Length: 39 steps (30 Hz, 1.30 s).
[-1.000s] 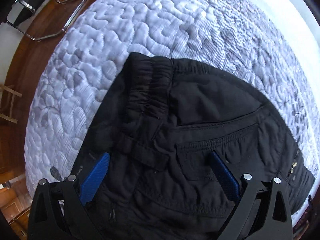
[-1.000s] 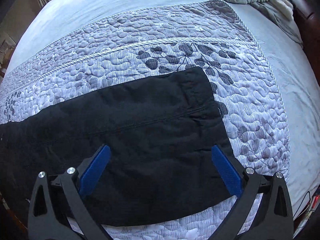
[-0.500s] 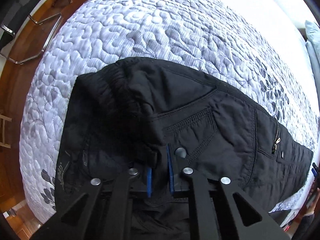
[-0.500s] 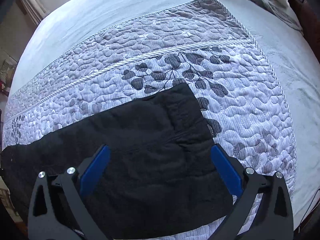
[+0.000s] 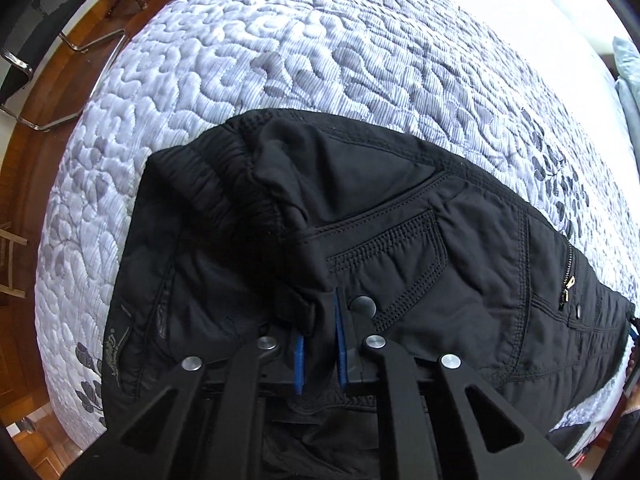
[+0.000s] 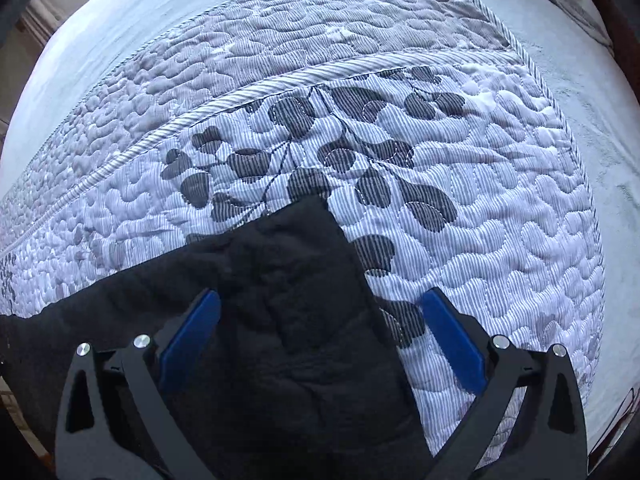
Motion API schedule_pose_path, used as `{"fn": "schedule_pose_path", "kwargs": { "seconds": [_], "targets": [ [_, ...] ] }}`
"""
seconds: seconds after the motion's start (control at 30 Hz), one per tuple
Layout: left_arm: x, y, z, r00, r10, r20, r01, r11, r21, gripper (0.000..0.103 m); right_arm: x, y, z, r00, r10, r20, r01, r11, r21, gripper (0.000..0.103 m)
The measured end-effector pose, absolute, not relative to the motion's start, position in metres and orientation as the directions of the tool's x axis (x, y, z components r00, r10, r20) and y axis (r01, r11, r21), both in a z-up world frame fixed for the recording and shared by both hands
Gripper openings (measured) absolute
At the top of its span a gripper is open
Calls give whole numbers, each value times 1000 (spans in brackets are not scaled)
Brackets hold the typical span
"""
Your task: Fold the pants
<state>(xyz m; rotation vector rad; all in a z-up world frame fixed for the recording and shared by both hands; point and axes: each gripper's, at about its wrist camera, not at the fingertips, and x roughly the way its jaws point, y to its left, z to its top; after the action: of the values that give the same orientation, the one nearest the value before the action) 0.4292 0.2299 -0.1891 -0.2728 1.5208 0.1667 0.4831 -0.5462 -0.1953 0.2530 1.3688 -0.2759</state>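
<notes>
Since a second ago the left gripper has clamped shut on the waistband of the pants, bunching it upward; it points straight down. The right gripper has dropped closer over the leg hem, jaws wide apart (nothing pinched). One pair of pants on one quilt; beyond the quilt, one chair.

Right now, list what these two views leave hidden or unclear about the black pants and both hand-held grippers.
- Left wrist view: the left hand-held gripper is shut on a bunched fold of the black nylon pants; how many layers it pinches is hidden by its own black frame.
- Right wrist view: the open right hand-held gripper straddles the pant leg's hem; whether its tips touch fabric cannot be told.
- Both views: the pants' middle stretch is cut off by the picture edges.
</notes>
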Motion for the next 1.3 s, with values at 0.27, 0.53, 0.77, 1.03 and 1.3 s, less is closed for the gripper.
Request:
{"fn": "schedule_pose_path", "kwargs": {
  "seconds": [0.27,0.53,0.77,1.03,1.3],
  "targets": [
    [437,209,-193,26,21,-999,-271,962,13,12,484,-524,-187,192,-120,-974,268,961,-65,43],
    [421,191,-161,142,66,-988,-275,961,25,9,450,-503,-131,353,-118,-928,233,972,-35,10],
    [373,182,-96,384,46,-922,-232,971,-48,9,382,-496,-53,606,-71,-792,184,981,53,9],
    [263,208,-55,595,-51,-802,-178,965,-194,10,245,-499,-13,788,-38,-614,156,978,140,9],
    [156,236,-69,659,-158,-735,-157,927,-340,11,123,-525,-56,775,-33,-631,226,947,228,10]
  ]
}}
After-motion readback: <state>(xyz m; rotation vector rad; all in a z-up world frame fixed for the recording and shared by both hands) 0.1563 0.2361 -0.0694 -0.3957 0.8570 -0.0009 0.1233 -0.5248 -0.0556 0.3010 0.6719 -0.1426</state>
